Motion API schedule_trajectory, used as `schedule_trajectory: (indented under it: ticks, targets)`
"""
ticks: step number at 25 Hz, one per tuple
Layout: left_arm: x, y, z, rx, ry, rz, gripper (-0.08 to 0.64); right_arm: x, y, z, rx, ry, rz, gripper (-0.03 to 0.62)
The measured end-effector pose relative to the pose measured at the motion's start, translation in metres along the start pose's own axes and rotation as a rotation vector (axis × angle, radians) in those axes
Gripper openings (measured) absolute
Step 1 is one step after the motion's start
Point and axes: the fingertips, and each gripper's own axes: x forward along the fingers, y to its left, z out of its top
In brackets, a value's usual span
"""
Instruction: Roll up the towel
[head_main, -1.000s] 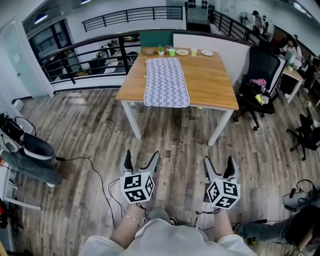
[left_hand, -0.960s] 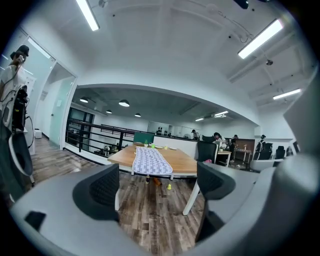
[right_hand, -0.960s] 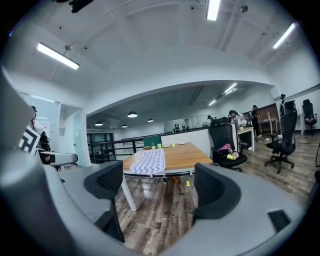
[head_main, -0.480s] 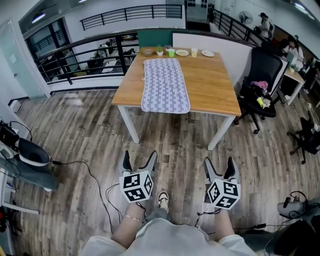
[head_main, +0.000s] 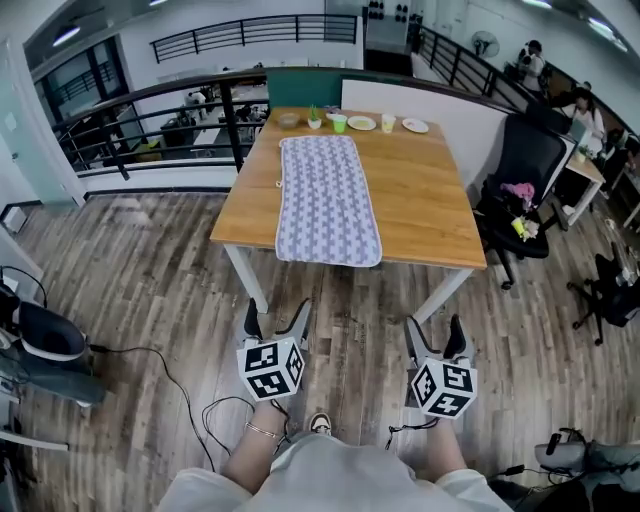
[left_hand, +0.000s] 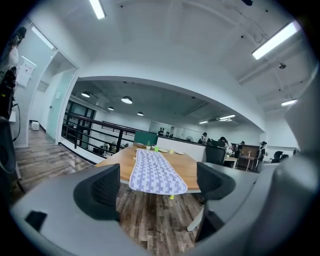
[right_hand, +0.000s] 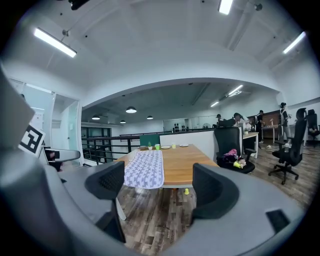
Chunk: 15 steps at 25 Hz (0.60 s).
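Down the middle of the surface (head_main: 430, 200) I see the towel (head_main: 328, 200) flat, draped over the near edge, my left gripper (head_main: 279, 313) and right gripper (head_main: 434, 331) well apart from it (jaws wide, empty).

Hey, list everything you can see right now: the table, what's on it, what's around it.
towel: one, white-and-grey patterned, flat along the table, near end over the edge.
table: one, wooden with white legs, ahead of the person.
dishes and cups: several, white and green, table's far end.
office chair: one, black, right of the table.
railing: one, black, behind the table at left.
left gripper: one, black-jawed, open, empty, above the floor.
right gripper: one, black-jawed, open, empty, above the floor.
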Motion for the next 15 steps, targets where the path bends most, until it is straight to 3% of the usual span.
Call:
schedule_trajectory:
  ticks: [8, 15]
  targets:
    - [0.078, 0.027, 0.021, -0.007, 0.002, -0.027, 0.483, 0.074, 0.012, 0.018, -0.003, -0.005, -0.017, 0.425]
    - [0.126, 0.036, 0.014, -0.008, 0.035, -0.028, 0.483, 0.119, 0.001, 0.014, 0.006, 0.046, -0.032, 0.420]
